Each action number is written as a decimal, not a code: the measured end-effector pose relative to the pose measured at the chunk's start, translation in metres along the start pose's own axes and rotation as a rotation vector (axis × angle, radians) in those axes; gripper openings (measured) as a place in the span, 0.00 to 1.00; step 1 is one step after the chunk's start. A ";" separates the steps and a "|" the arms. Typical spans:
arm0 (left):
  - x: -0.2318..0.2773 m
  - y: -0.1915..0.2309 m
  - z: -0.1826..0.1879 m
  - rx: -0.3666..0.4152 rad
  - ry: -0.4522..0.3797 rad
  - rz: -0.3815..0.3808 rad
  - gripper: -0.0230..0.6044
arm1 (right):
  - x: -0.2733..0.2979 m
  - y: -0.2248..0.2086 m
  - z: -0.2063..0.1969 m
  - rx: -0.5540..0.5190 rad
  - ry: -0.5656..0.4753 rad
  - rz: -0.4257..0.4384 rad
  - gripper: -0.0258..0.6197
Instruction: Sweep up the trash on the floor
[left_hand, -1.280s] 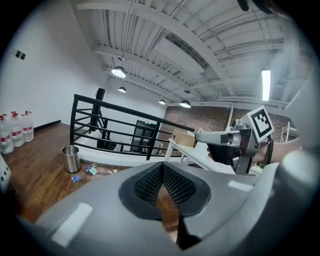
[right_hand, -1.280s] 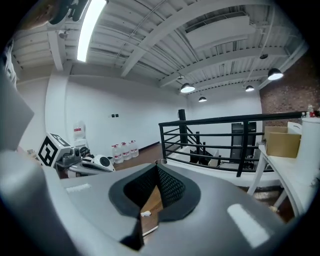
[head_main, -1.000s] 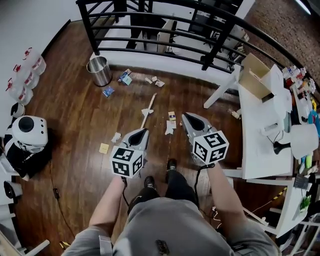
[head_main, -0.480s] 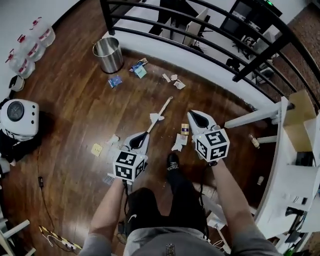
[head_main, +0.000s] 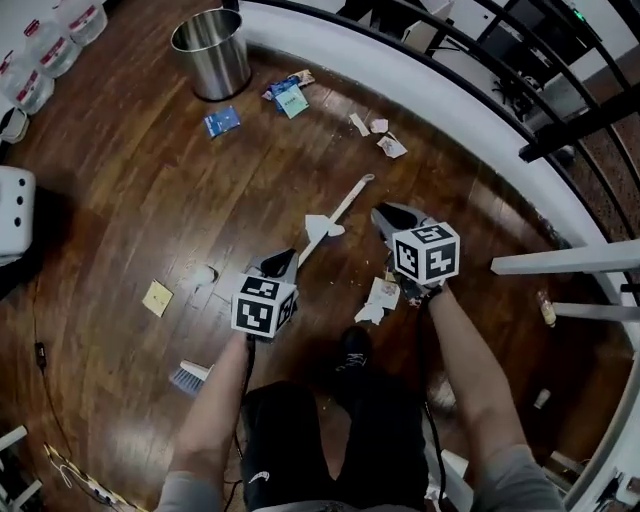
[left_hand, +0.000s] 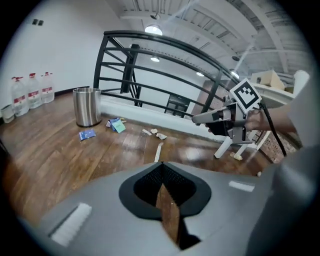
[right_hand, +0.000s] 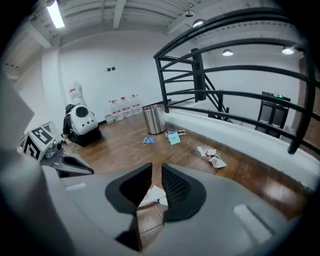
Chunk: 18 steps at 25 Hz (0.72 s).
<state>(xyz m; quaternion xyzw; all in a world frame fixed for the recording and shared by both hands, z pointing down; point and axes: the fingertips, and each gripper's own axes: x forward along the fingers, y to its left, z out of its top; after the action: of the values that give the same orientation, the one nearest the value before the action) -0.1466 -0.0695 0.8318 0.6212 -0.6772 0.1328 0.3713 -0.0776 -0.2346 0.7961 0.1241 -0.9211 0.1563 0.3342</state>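
Head view: we look steeply down on a wooden floor (head_main: 120, 210) strewn with trash, namely a blue packet (head_main: 222, 121), a yellow note (head_main: 157, 298), crumpled scraps (head_main: 388, 143) and a white paper scrap (head_main: 378, 298) just beside the right gripper (head_main: 385, 213). A long white stick (head_main: 342, 212) lies on the floor between that gripper and the left gripper (head_main: 283, 258). A metal bin (head_main: 212, 55) stands upright well beyond them, and a small brush (head_main: 190, 377) lies outside the person's left arm. Left gripper view: the jaws meet at their tips and grip nothing (only bare floor shows past them), while the bin, the packet and the stick lie ahead. Right gripper view: the jaws have just been opening and now stand slightly apart with nothing between them. Through the gap we see the white paper scrap lying on the floor beyond.
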 end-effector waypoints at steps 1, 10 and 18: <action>0.015 0.007 -0.014 0.002 0.015 0.003 0.05 | 0.018 -0.008 -0.014 0.000 0.015 0.000 0.14; 0.123 0.048 -0.126 0.023 0.147 0.008 0.30 | 0.135 -0.059 -0.096 0.088 0.064 0.019 0.25; 0.172 0.063 -0.182 0.070 0.308 -0.019 0.35 | 0.171 -0.079 -0.119 0.119 0.086 0.015 0.25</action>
<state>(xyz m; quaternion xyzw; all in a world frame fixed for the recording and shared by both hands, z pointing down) -0.1362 -0.0684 1.0892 0.6124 -0.6015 0.2463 0.4501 -0.1101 -0.2840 1.0105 0.1301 -0.8960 0.2182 0.3642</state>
